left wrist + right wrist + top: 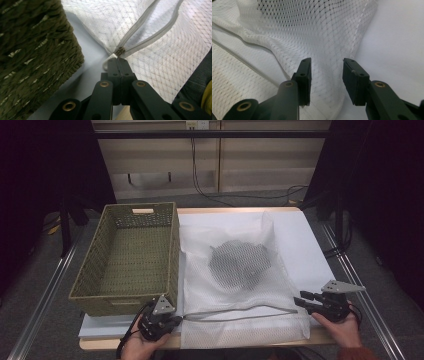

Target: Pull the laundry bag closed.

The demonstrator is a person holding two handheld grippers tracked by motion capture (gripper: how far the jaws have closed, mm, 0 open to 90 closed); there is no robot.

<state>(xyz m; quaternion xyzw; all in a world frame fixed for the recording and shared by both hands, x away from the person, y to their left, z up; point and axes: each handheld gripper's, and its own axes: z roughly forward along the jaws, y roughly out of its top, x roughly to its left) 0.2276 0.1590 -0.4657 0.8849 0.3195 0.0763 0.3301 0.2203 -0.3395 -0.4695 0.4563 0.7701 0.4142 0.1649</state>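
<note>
Pinching the zipper pull (120,51) of the limp, light mesh bag (240,285) at lower centre with the left gripper (119,65); right gripper (326,77) gaping open over slippery netting, likely needing a corner hold.

No words, numbers or signs can be read anywhere: none on the bag (240,270), none on the basket (131,255), none near the fingers.
</note>
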